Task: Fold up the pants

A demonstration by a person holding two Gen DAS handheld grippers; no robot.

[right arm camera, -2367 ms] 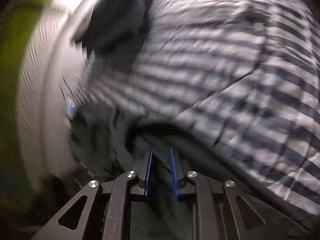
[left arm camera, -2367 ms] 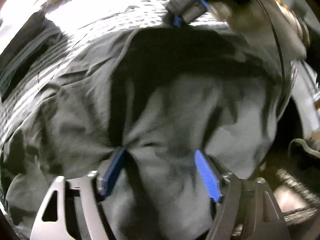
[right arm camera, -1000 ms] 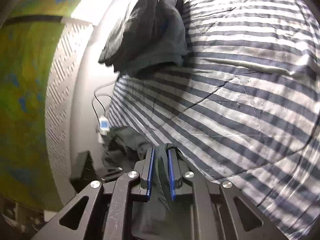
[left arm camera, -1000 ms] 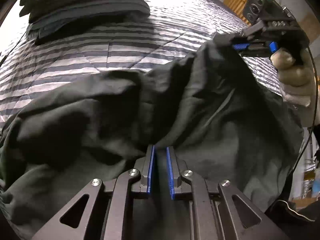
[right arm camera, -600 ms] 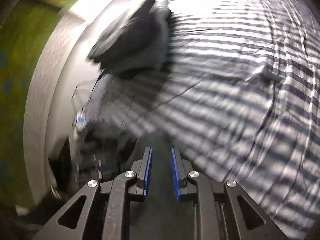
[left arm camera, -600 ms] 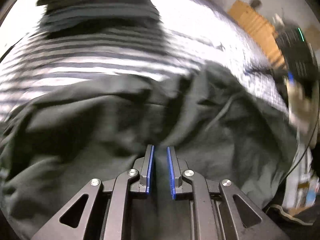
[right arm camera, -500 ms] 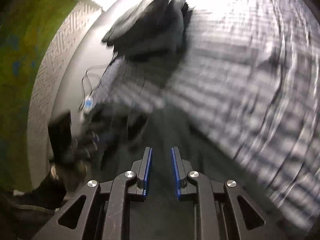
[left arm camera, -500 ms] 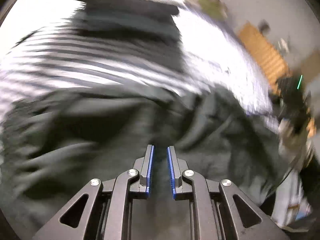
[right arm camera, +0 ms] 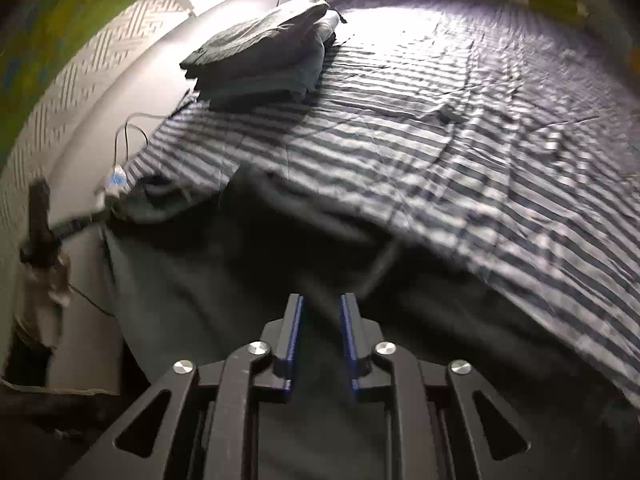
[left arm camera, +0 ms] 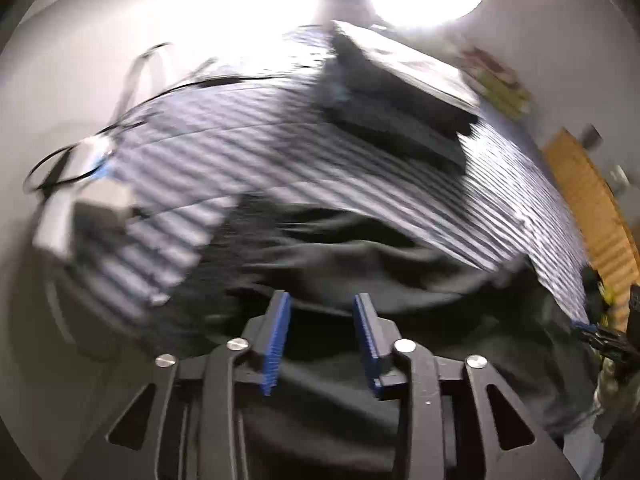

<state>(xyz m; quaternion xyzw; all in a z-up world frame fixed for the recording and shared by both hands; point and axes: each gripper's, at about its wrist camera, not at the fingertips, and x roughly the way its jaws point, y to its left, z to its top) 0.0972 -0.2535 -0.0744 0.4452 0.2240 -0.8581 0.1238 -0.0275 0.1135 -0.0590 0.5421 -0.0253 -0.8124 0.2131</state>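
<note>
The left gripper (left arm camera: 322, 308) has two blue ridged fingers (left arm camera: 277, 336), and they are spread apart with a wide gap. Dark cloth shows in that gap, but the fingers do not squeeze it. The right gripper (right arm camera: 320, 314) has its blue-edged fingers (right arm camera: 295, 332) apart too, with a smaller gap; nothing is pinched there either.

The cloth under both grippers is the dark green-grey pants (right arm camera: 224, 292) (left arm camera: 360, 264). They lie spread and rumpled on the near edge of the bed, filling the lower middle of both views.

Past the pants is the blue and white striped bed sheet (right arm camera: 460, 128) (left arm camera: 256, 152), which runs up and to the right. On it, in the upper left of the right wrist view, sits a pile of folded dark clothes (right arm camera: 264, 48). The same pile is in the upper middle of the left wrist view (left arm camera: 392, 104), blurry.

A thin black cable (right arm camera: 128, 132) loops at the left edge of the bed, beside a grey wall (right arm camera: 80, 120).
</note>
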